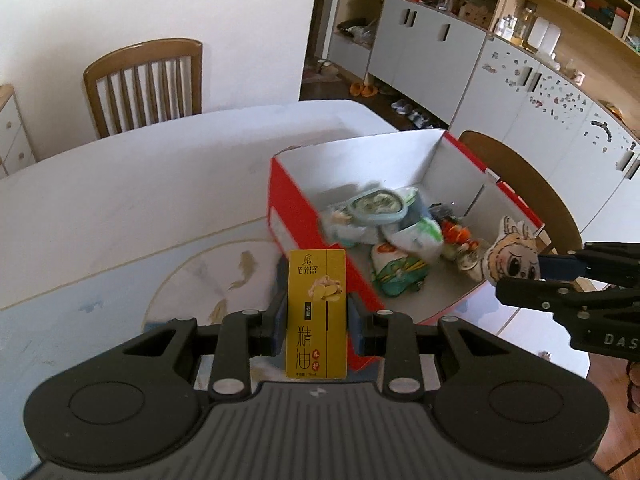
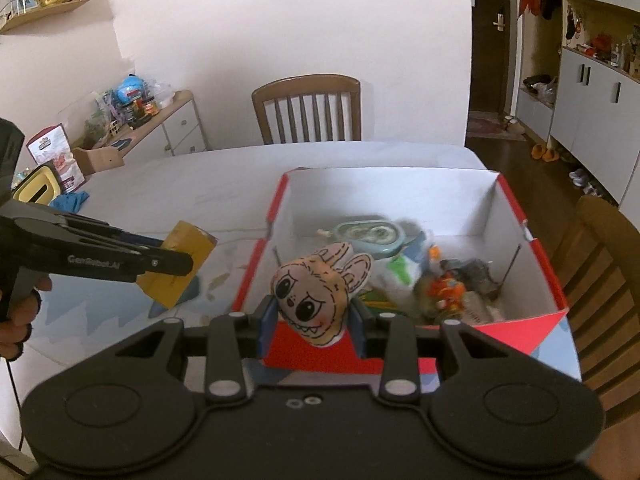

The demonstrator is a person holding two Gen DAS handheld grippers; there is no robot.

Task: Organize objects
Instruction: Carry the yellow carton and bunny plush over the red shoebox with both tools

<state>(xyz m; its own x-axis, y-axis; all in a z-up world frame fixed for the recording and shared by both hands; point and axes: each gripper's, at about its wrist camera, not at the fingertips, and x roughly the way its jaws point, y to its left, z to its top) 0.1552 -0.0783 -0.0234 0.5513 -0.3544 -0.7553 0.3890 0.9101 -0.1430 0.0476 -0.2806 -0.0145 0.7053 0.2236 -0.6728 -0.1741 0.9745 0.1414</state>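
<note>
Both jaws are clenched on loads. Left gripper (image 1: 316, 320) grasps a yellow carton (image 1: 316, 314), held upright above the table (image 1: 120, 200), just outside the near left corner of the red box (image 1: 288, 216). In the right wrist view the same carton (image 2: 180, 264) shows tilted, left of the box (image 2: 256, 268) and apart from it. Right gripper (image 2: 312, 316) grasps a plush toy head (image 2: 316, 292) by its sides, face toward the camera, ears pointing away, over the box's near wall. The left wrist view shows the toy (image 1: 514, 252) at the box's near right rim. Inside the box lie a round lidded container (image 1: 374, 206), crumpled packets (image 1: 400, 268) and small orange items (image 1: 458, 236), heaped together. One wooden chair (image 2: 308, 108) stands at the table's far side. Whether either load touches the box cannot be told.
</note>
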